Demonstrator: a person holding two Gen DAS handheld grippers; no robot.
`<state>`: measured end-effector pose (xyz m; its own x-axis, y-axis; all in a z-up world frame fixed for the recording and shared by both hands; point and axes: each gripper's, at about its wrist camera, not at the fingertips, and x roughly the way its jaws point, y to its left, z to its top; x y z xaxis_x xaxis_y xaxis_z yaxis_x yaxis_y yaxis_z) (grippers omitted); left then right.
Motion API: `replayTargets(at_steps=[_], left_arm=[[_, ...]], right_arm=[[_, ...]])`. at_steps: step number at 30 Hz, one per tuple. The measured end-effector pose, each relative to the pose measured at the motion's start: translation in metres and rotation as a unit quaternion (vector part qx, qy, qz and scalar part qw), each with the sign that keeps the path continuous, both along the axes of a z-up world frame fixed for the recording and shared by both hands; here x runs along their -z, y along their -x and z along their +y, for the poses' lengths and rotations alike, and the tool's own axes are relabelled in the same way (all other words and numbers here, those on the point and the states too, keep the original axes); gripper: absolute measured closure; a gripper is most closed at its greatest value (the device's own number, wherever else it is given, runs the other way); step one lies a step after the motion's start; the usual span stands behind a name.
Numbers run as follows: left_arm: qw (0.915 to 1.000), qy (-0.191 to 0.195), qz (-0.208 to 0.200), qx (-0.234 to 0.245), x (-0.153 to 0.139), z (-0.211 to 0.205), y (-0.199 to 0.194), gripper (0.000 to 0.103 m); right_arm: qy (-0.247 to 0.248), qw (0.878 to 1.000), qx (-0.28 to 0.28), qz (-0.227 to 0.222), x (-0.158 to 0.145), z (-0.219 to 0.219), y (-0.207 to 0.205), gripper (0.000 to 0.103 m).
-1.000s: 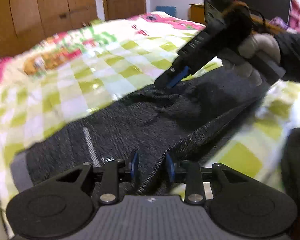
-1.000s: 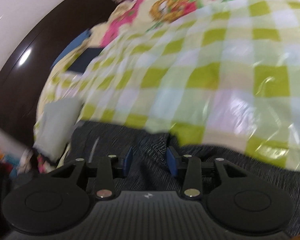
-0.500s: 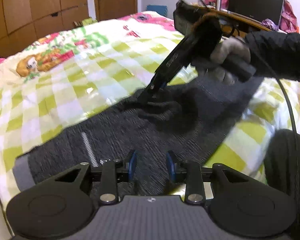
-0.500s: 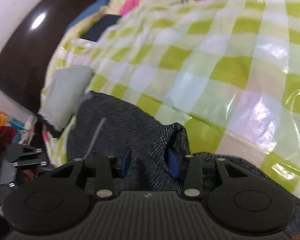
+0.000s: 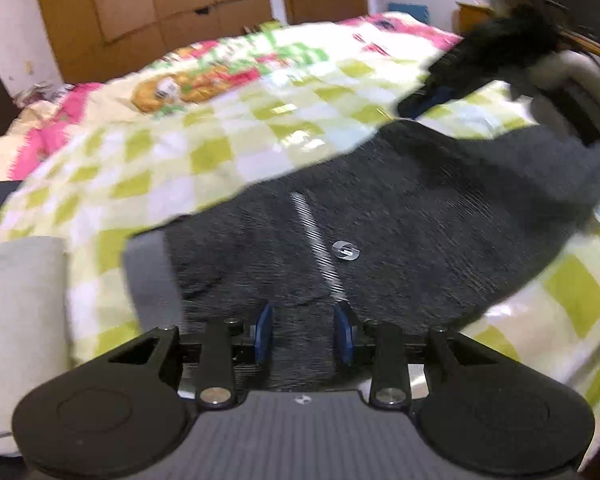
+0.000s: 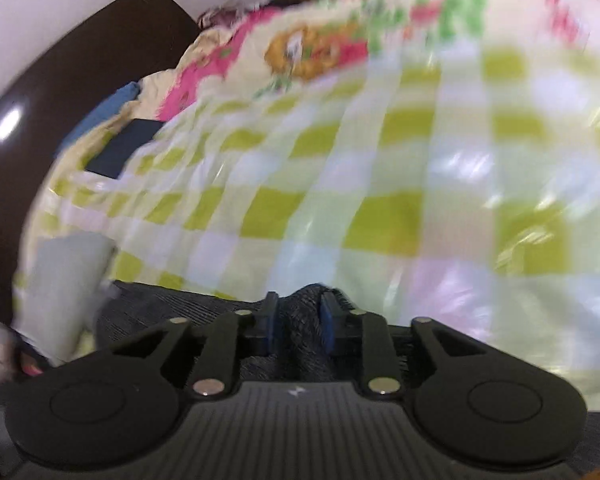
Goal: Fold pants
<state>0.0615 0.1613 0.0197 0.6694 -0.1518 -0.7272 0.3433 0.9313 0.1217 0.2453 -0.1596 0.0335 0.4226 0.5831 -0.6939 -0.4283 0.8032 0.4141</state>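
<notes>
The dark grey pants [image 5: 400, 216] lie across the checked bedspread, with a white side stripe, a small logo [image 5: 345, 249] and a grey waistband [image 5: 148, 276] at the left. My left gripper [image 5: 303, 332] is open over the near edge of the pants, with cloth between its pads. My right gripper [image 6: 297, 326] is shut on a bunched fold of the pants [image 6: 300, 312]. It also shows in the left wrist view [image 5: 432, 98] at the far edge of the pants, blurred.
The green-and-white checked bedspread [image 5: 204, 148] covers the bed. A pale grey pillow [image 5: 16, 312] lies at the left edge, also in the right wrist view [image 6: 64, 280]. A dark headboard [image 6: 40, 92] curves at the left. Wooden wardrobes [image 5: 152, 12] stand behind.
My right gripper has closed on a fold of the pants and lifted toward the far edge. The pants now lie flatter. My left gripper has shifted toward the waistband and stays open.
</notes>
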Motion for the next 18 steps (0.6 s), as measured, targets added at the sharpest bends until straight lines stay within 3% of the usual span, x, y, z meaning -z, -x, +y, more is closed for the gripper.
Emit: replayTargets(at_steps=[2,4,7,10,11,13,18], left_arm=[[0.9995,0.011,-0.016,-0.023,-0.004,0.008,-0.001,0.056],[0.9984,0.018,-0.038,-0.038,-0.006,0.012,-0.004,0.055],[0.9966,0.002,-0.056,-0.061,0.000,0.017,-0.017,0.055],[0.9959,-0.035,-0.030,-0.078,0.018,0.023,-0.032,0.054],[0.9949,-0.056,-0.018,-0.083,0.025,0.024,-0.035,0.051],[0.9949,-0.055,-0.017,-0.083,0.025,0.027,-0.031,0.051],[0.9948,-0.044,-0.014,-0.091,0.006,0.017,-0.025,0.051]], right_arm=[[0.019,0.999,0.005,-0.041,-0.015,0.004,0.029,0.076],[0.007,0.999,-0.017,-0.047,-0.020,0.014,0.055,0.075],[-0.020,0.998,-0.056,-0.001,0.000,0.045,0.082,0.076],[0.001,0.998,-0.064,0.029,0.031,0.065,0.101,0.076],[0.009,0.998,-0.060,0.030,0.040,0.066,0.106,0.078],[-0.005,0.999,-0.036,0.033,0.042,0.060,0.108,0.075],[-0.008,1.000,0.024,-0.001,0.014,0.035,0.116,0.073]])
